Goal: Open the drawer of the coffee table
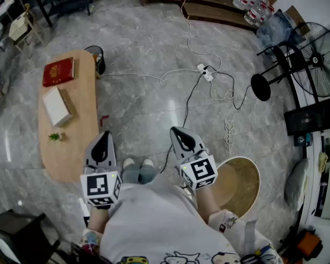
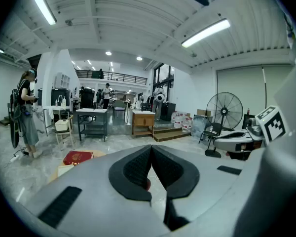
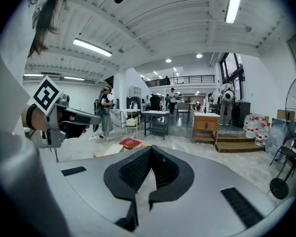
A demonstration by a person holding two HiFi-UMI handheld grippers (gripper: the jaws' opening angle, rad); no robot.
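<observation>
Coffee table (image 1: 80, 147) sits low and left of the person, its drawer not visible from above. Left gripper (image 1: 104, 135) and right gripper (image 1: 177, 132) are both fully closed, holding nothing. On the tabletop lie what looks like a green sprig (image 1: 54, 137), then a white book (image 1: 56, 106), then a red book (image 1: 59, 72).

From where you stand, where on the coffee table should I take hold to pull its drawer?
No drawer front shows from above. A small red piece juts from the coffee table's long edge, on the head view's right; it's likely the pull. Come from that side with the left tool, nearest it, opening its shut jaws first.
</observation>
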